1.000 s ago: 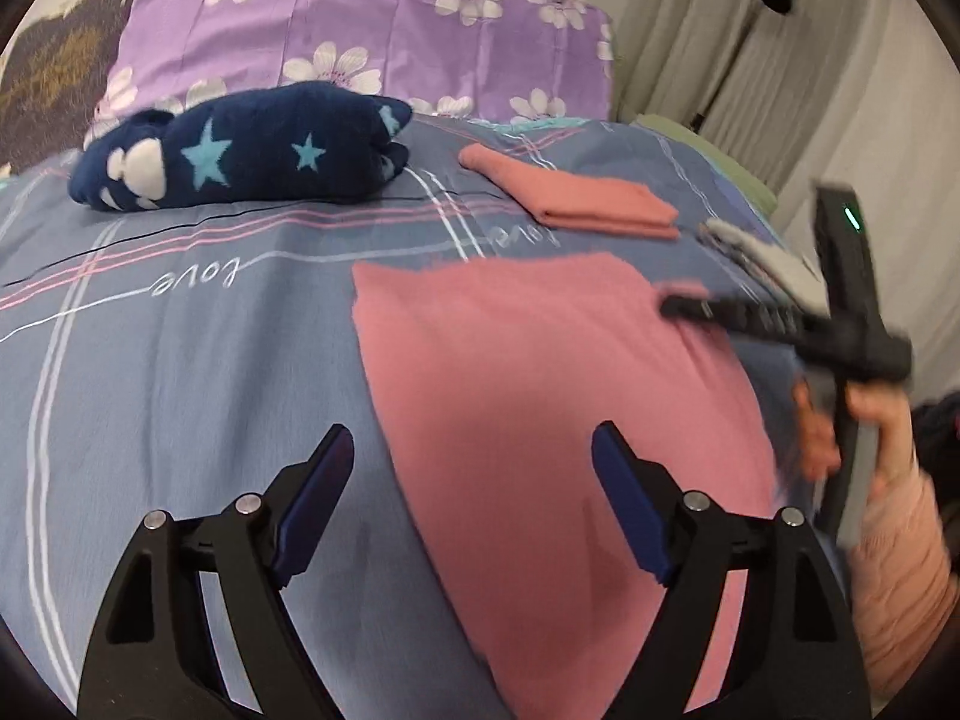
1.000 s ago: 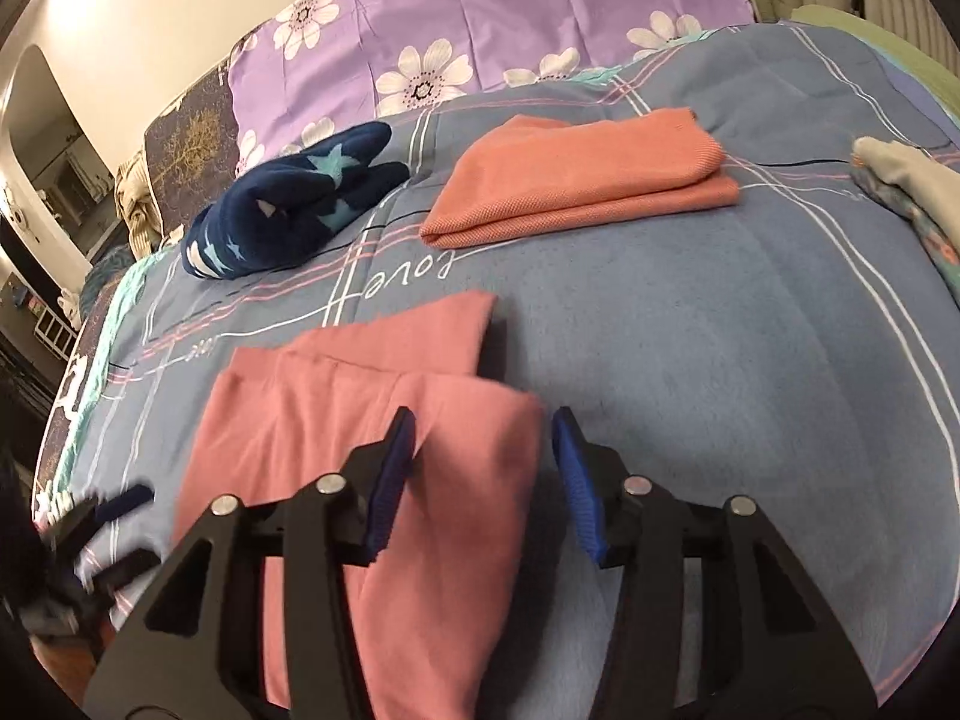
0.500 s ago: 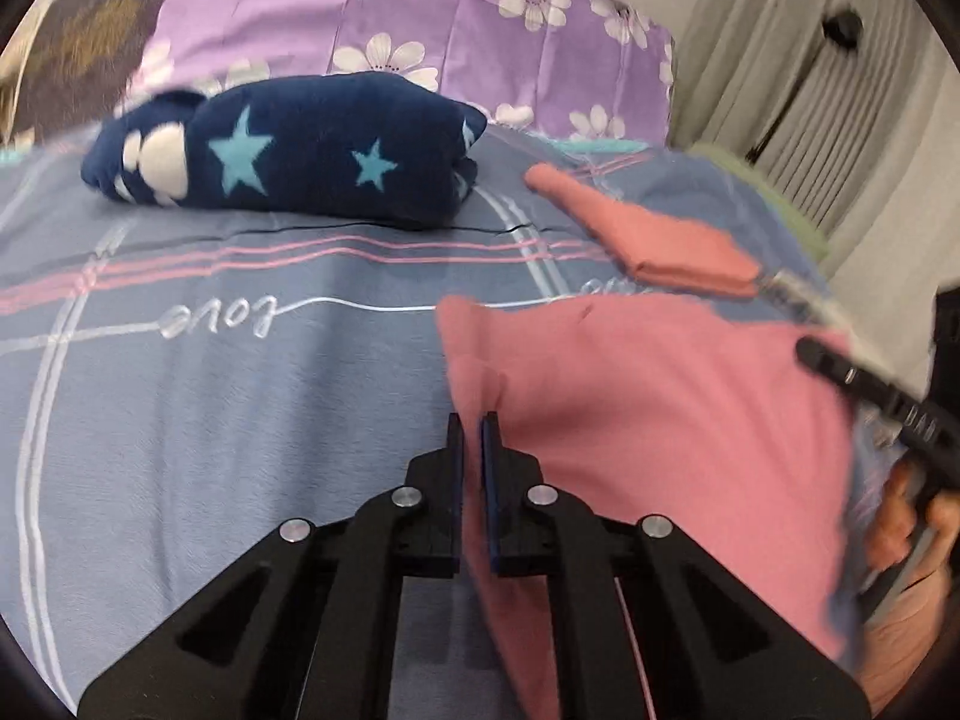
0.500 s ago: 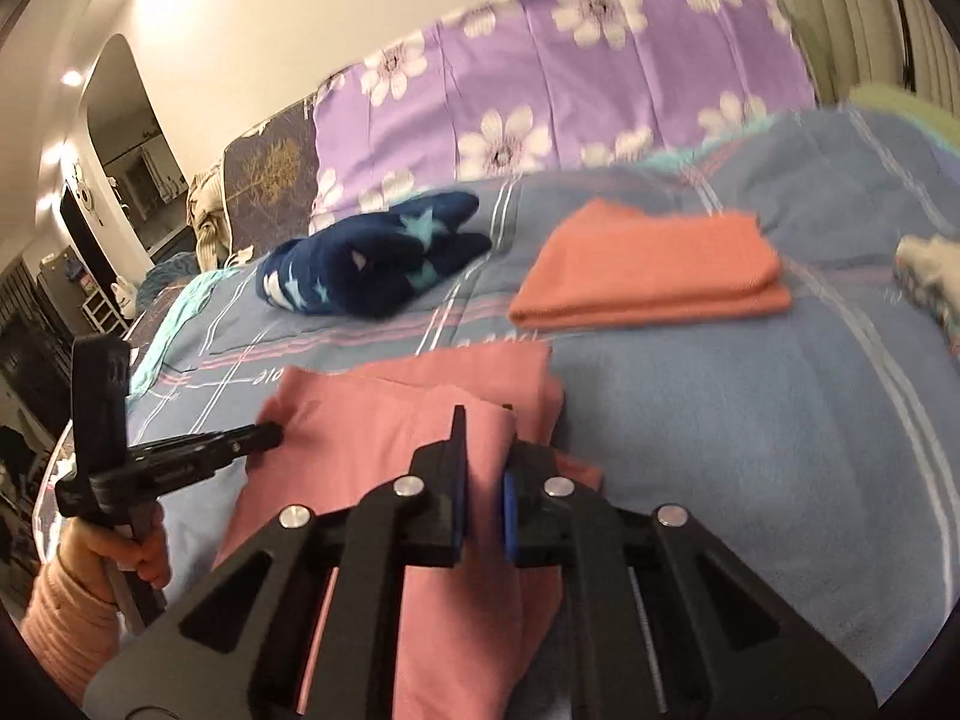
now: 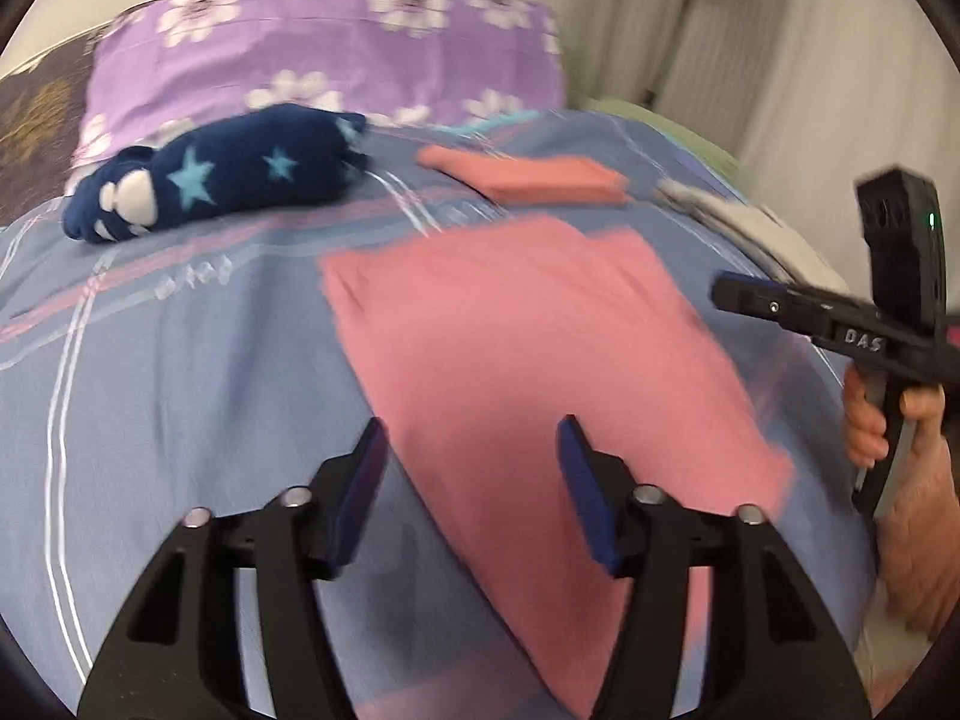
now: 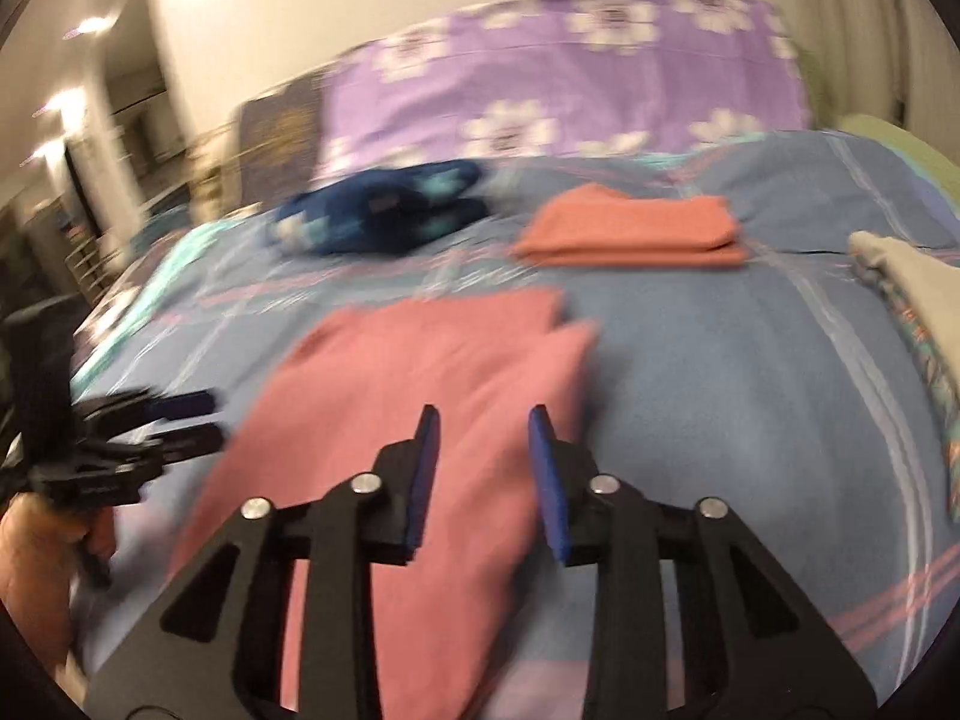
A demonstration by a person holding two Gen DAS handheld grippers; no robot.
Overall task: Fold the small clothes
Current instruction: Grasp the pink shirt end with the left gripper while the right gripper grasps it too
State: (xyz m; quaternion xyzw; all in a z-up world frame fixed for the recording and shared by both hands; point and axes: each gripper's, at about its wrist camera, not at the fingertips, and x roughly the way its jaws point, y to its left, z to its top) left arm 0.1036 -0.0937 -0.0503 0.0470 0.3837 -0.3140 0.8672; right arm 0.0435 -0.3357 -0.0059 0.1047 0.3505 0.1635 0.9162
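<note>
A pink cloth (image 5: pixel 528 348) lies folded flat on the blue bedsheet (image 5: pixel 180 360). My left gripper (image 5: pixel 471 426) hovers over its near left edge; its jaws are opening and its pads press on nothing. In the right wrist view the same pink cloth (image 6: pixel 420 372) lies under my right gripper (image 6: pixel 485 414), whose jaws are also opening, with a narrower gap and nothing pinched. The right gripper (image 5: pixel 729 294) shows at the cloth's right side, held by a hand (image 5: pixel 870 420). The left gripper (image 6: pixel 192 414) shows at the cloth's left side.
A folded orange-pink cloth (image 6: pixel 630 231) lies farther back, with a navy star-patterned bundle (image 5: pixel 228 174) to its left. A purple flowered pillow (image 5: pixel 330 60) stands behind them. A pale garment (image 6: pixel 912 276) lies at the bed's right edge.
Half a second ago both grippers were shut on the pink cloth's edges. Both have since let go and drawn back, and the cloth lies flat.
</note>
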